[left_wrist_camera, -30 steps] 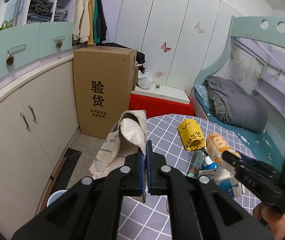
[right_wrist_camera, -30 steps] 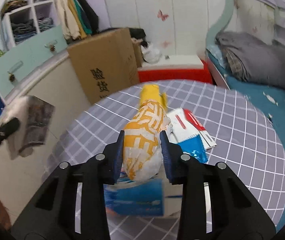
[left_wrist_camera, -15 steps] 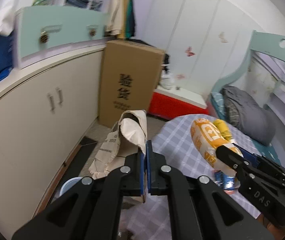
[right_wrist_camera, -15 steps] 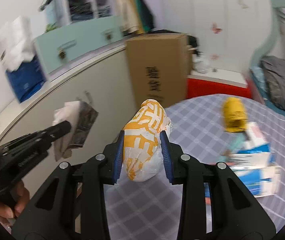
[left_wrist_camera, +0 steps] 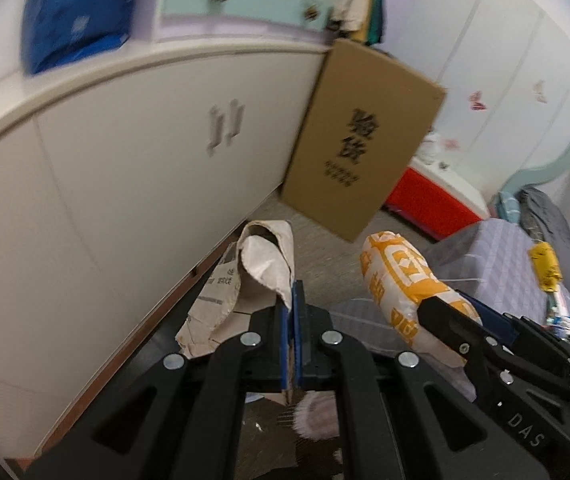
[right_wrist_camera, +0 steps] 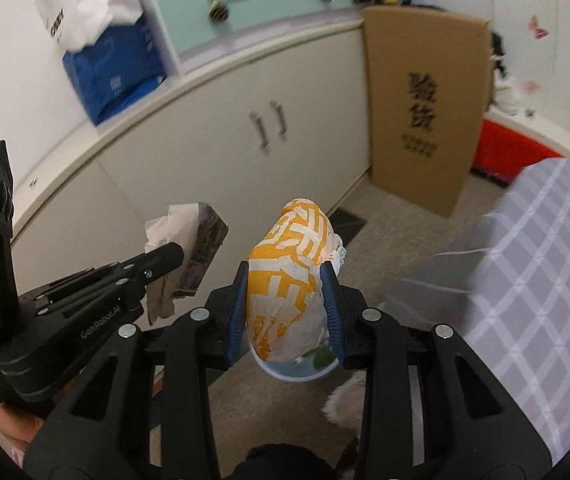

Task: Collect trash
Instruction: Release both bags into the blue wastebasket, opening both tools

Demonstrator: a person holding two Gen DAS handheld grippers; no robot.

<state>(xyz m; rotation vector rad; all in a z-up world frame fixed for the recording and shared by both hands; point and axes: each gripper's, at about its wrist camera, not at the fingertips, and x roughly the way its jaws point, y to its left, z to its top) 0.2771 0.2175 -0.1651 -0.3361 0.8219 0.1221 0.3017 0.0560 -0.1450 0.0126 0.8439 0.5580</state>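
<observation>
Crumpled brown paper (left_wrist_camera: 263, 280) is pinched in the left gripper (left_wrist_camera: 293, 320), pads pressed together. Orange-and-white wrapper (right_wrist_camera: 289, 280) is clamped in the right gripper (right_wrist_camera: 285, 304). Both are held over the floor (right_wrist_camera: 381, 216), off the checked surface's edge (right_wrist_camera: 545, 248). Cabinet (right_wrist_camera: 205, 140) and cardboard box (right_wrist_camera: 421, 112) are seen beyond.

The left gripper (left_wrist_camera: 293, 300) points steeply downward, its 2 blue-padded jaws pressed almost together on a thin edge of crumpled brown paper (left_wrist_camera: 261, 264). The right gripper (right_wrist_camera: 285, 284) tilts down at a similar angle beside it, its 2 jaws part-way apart and clamped against the sides of an orange-and-white wrapper (right_wrist_camera: 289, 280). Both grippers sit close, side by side.
</observation>
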